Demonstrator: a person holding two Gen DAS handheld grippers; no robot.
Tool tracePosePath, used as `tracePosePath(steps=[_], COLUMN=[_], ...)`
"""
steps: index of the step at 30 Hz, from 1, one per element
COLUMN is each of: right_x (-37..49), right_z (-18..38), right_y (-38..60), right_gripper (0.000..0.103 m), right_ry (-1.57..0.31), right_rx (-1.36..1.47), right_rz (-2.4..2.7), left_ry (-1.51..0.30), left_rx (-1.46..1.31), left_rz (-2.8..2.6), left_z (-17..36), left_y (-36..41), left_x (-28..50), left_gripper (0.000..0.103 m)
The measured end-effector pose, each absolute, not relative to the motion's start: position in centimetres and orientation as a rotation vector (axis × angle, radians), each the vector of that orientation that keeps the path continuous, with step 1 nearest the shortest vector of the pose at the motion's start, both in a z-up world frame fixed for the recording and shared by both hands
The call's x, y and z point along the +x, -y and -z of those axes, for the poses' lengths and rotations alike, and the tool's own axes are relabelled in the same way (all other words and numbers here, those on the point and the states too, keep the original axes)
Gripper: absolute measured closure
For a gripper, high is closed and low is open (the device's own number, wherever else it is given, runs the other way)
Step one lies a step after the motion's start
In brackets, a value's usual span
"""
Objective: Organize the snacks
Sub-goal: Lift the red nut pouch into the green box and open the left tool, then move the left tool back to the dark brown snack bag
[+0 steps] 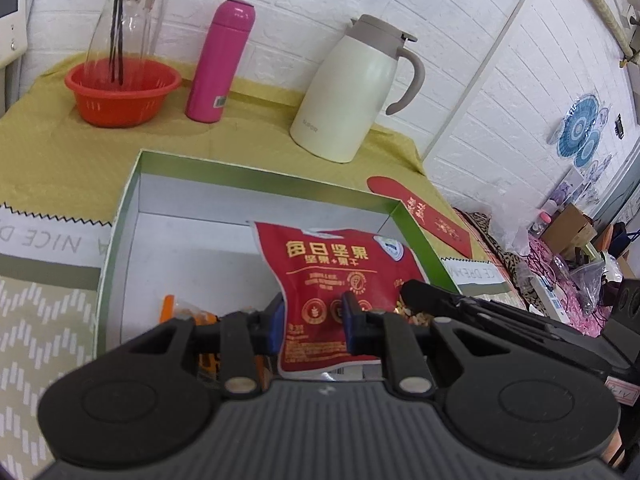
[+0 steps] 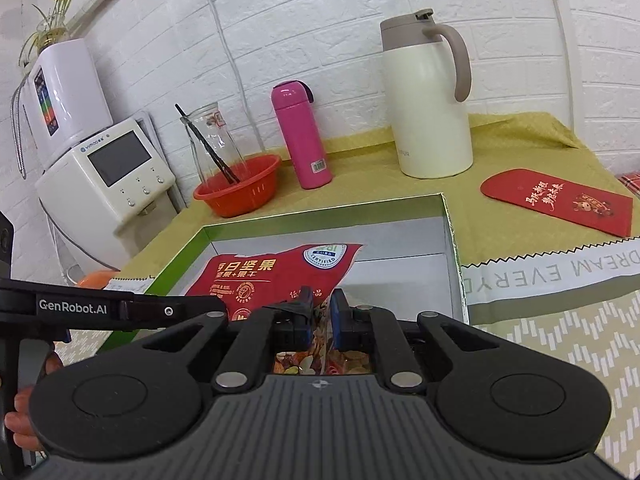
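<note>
A red nut snack packet (image 1: 332, 272) with gold lettering is held over an open green-rimmed box with a white inside (image 1: 256, 178). My left gripper (image 1: 314, 320) is shut on the packet's lower part. My right gripper (image 2: 320, 312) is shut on the same packet (image 2: 280, 272) at its clear window end; it shows as a black arm (image 1: 460, 300) at the right of the left wrist view. An orange snack packet (image 1: 188, 312) lies in the box near the left fingers. The box rim also shows in the right wrist view (image 2: 450, 236).
On the yellow cloth behind the box stand a cream thermos jug (image 1: 356, 92), a pink flask (image 1: 218, 60) and a red basket (image 1: 122, 88) holding a glass carafe (image 1: 124, 16). A red envelope (image 2: 560, 200) lies right of the box. A white appliance (image 2: 104, 176) stands left.
</note>
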State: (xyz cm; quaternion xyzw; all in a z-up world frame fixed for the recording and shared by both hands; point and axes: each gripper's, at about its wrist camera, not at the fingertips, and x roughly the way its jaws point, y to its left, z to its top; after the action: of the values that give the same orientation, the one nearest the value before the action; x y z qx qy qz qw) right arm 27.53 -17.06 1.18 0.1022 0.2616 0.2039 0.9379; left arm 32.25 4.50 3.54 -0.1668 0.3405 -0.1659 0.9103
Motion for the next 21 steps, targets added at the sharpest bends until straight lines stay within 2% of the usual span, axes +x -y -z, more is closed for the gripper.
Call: tracePosePath(steps=[1, 2, 3, 4, 5, 6, 7, 10, 21], right_x=[27.9, 28.2, 28.4, 28.4, 28.3, 28.2, 27.9, 27.5, 24.5], right_z=[-1.0, -0.9, -0.8, -0.8, -0.7, -0.7, -0.8, -1.0, -1.9], right_y=[17.0, 17.0, 17.0, 17.0, 17.1, 17.2, 17.3, 17.3, 17.8], right_gripper=[0.080, 0.076, 0.069, 0.047, 0.032, 0.005, 0.000, 0.000, 0.000], right_ry=[-0.537, -0.539, -0.537, -0.527, -0.511, -0.491, -0.470, -0.445, -0.431], right_rx=[0.204, 0.195, 0.182, 0.173, 0.167, 0.162, 0.158, 0.132, 0.113], right_rz=[-0.415, -0.415, -0.412, -0.413, -0.419, -0.419, -0.411, -0.411, -0.382], left_ry=[-0.703, -0.699, -0.692, -0.680, -0.657, -0.638, -0.625, -0.588, -0.550], left_rx=[-0.342, -0.343, -0.350, -0.361, -0.369, -0.360, -0.341, -0.276, -0.214], left_rz=[0.344, 0.341, 0.333, 0.323, 0.312, 0.301, 0.288, 0.200, 0.149], left_z=[-3.3, -3.3, -3.2, -3.3, -3.4, -3.7, -3.9, -4.5, -6.0], left_y=[-4.5, -4.5, -4.6, -4.8, -4.8, -4.8, -4.6, -4.2, -4.3], left_x=[32.6, 32.7, 32.8, 32.6, 32.4, 32.1, 31.9, 31.3, 27.8], left_gripper=[0.086, 0.079, 0.065, 0.042, 0.040, 0.037, 0.033, 0.011, 0.011])
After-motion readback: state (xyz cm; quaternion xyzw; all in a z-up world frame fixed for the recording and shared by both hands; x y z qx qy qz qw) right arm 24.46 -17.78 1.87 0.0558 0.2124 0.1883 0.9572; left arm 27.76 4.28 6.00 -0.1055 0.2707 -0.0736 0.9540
